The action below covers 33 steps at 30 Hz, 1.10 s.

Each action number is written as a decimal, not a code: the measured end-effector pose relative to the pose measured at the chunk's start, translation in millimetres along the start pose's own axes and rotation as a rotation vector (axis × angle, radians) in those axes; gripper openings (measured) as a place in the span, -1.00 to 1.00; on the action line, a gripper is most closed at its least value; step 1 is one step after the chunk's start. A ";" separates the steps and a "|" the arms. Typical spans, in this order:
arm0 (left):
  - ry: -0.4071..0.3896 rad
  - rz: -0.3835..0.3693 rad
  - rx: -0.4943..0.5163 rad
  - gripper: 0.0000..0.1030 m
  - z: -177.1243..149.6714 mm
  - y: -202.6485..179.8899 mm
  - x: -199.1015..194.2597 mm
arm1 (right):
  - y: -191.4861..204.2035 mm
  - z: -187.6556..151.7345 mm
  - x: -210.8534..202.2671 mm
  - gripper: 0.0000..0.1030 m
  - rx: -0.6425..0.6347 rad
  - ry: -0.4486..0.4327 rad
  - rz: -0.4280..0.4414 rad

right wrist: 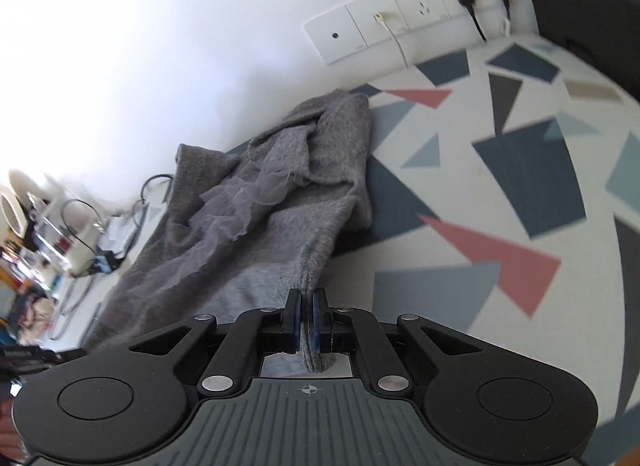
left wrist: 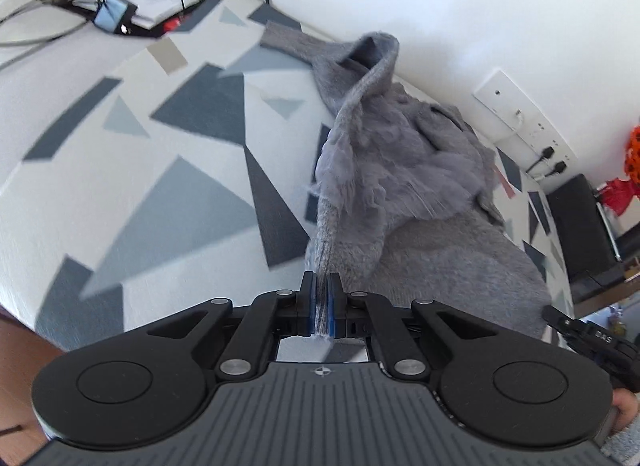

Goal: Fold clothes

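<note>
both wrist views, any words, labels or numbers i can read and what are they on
"DAS": white letters on the right gripper, seen at the edge of the left wrist view.
Small print on the wall socket panel: too small to read.
Print on the left gripper: too blurred to read.

Each tool is black, with blue finger pads, silver pivot screws and a ribbed grey housing.

L tool & R tool, both seemingly clamped tight, level.
</note>
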<state>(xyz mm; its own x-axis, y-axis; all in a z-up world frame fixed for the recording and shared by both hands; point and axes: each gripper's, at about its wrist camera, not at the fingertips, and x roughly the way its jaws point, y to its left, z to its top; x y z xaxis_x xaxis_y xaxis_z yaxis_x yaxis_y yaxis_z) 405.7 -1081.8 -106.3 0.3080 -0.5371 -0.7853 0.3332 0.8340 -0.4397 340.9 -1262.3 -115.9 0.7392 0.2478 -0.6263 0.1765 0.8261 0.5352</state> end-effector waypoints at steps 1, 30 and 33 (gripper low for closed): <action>0.006 -0.019 -0.011 -0.89 -3.7 -1.8 -3.4 | -1.1 -3.3 -2.8 -0.91 0.015 0.004 0.001; 0.062 0.068 0.013 -0.23 0.9 66.2 29.4 | -5.3 -90.0 -22.2 -0.90 0.140 -0.032 -0.333; 0.050 0.066 0.047 -0.20 8.8 59.0 40.1 | -2.8 -99.1 -15.3 -0.72 0.109 -0.033 -0.370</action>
<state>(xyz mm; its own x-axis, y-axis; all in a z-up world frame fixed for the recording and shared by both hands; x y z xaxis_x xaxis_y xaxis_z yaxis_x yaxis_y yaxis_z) 445.6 -1055.2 -159.9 0.2858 -0.4731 -0.8334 0.3551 0.8600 -0.3664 264.7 -1218.2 -164.0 0.6331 -0.0747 -0.7704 0.5018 0.7975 0.3351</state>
